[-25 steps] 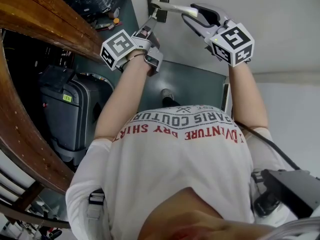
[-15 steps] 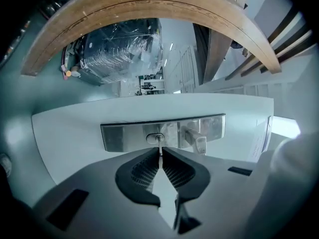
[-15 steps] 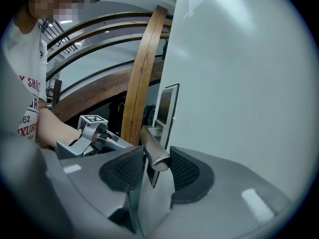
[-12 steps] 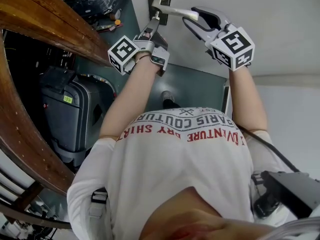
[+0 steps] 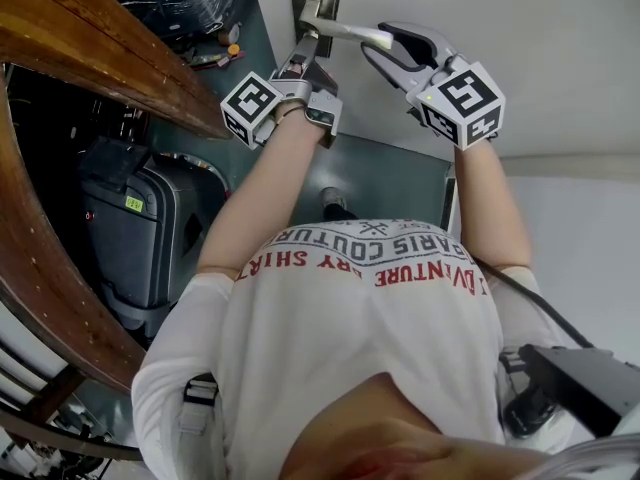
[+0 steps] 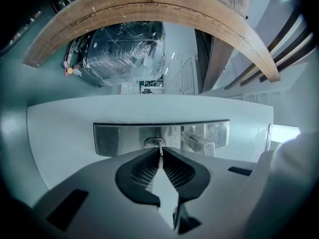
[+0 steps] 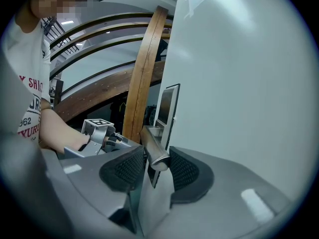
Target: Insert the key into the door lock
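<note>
White door panel (image 5: 560, 28) fills the background ahead of me. Against it, the key (image 6: 160, 146) points tip-first at the lock cylinder (image 6: 154, 143), pinched edge-on in my left gripper's (image 6: 160, 152) clenched jaws. That gripper has rolled since a second ago, so I judge the key is seated, or nearly, and lining up to turn. Beside the steel lock plate (image 6: 114, 138), my right gripper (image 7: 153, 164) has just been closing its jaws, which now grasp the door handle (image 7: 152, 148) at its end.
</note>
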A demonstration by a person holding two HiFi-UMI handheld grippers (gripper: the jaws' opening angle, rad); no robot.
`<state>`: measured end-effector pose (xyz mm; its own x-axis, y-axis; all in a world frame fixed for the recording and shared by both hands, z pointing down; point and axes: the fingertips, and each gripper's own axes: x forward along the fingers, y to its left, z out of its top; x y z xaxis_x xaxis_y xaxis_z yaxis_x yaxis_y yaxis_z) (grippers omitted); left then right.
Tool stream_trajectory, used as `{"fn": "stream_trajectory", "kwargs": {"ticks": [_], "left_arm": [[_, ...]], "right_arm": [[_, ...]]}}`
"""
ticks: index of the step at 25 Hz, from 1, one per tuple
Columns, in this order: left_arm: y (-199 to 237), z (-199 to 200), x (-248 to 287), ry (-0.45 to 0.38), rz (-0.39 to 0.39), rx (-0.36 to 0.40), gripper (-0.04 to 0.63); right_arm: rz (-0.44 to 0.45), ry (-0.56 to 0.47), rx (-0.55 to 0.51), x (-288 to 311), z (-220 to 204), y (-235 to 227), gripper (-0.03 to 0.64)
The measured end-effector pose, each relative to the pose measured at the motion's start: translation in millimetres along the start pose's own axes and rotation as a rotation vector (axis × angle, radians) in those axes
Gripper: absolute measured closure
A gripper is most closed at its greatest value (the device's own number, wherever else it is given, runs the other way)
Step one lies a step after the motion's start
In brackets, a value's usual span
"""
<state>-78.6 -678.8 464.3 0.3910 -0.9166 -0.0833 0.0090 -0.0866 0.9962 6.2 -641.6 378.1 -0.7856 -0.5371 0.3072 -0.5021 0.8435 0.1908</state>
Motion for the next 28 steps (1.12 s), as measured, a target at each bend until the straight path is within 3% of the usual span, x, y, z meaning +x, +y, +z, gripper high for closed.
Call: {"fn": "stream_trajectory", "kwargs": {"ticks": [10,14,17,21,25,27,28], "left_arm": [[-1,0,4,0.001,-0.029,0.003,0.572],[0,0,5,0.071,-0.073,0.108,0.565],[-3,-1,-7,0.15,-0.065,0.269,0.498],[-23,-13,-48,0.252,-0.025,0.563,0.492],[-84,-50,-113,0.394,-0.116,1.042,0.514],[-105,-67,-150,0.449,-0.12,1.253,0.592],[-109,-74,-170,0.475,-0.108,1.31,0.592]], "right_arm": [[0.0,-0.002,-0.001,0,0,-1,0.463],[-0.016,-0.019,0.011,3,-2,0,0.46],[-0.058,-0.038,0.027,-4,1,-2,0.451],[-0.101,-0.033,0.024,-31,9,9,0.453],[-0.052,-0.036,0.008,-63,18,68,0.467],[-0.024,-0.035,0.021,-78,18,108,0.59],[-0.007,-0.028,0.035,-85,15,131,0.615]]}}
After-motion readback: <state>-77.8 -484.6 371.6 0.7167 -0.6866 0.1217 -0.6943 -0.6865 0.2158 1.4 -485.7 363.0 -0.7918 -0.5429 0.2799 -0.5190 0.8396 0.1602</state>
